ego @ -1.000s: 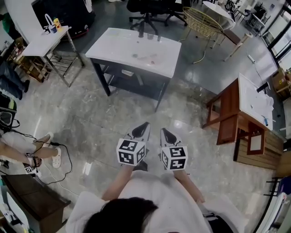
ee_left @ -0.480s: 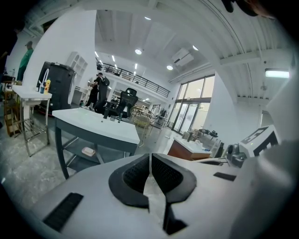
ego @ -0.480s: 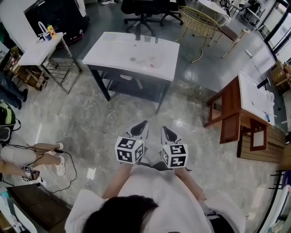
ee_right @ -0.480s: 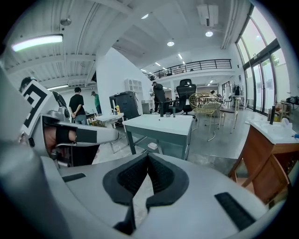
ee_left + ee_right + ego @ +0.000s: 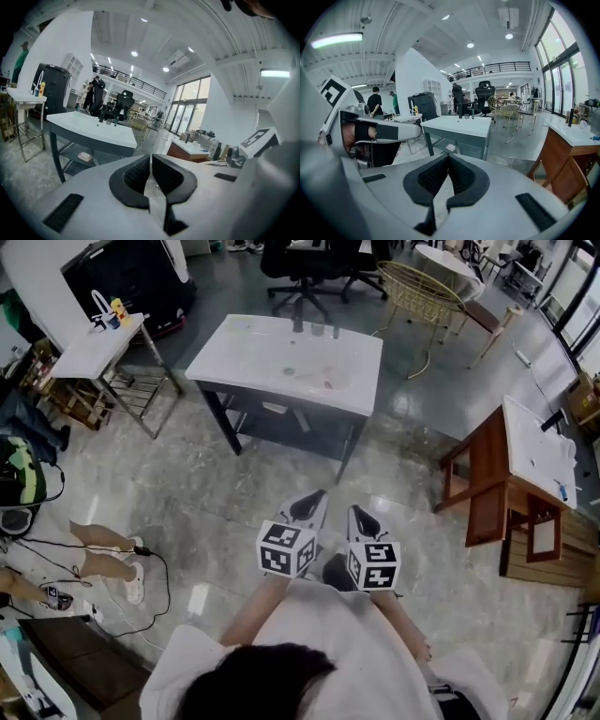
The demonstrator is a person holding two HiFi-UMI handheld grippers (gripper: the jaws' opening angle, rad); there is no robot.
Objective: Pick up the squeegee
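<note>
Left tongs: clenched, empty, held over the floor. Right tongs: just beside them, likewise clenched and empty. Both point toward the white counter, well apart from it. Squeegee: not distinguishable among the small items there.

**user1:** so what are the hands actually doing here?

**user2:** not much tbh. The left gripper and right gripper are held out in front of the body, side by side and close together. Both point forward and tilt a bit down. The bare forearms run back under them, and the marker cubes face up.

**user1:** and the jaws?

**user2:** pressed together on both, nothing between them.
</note>
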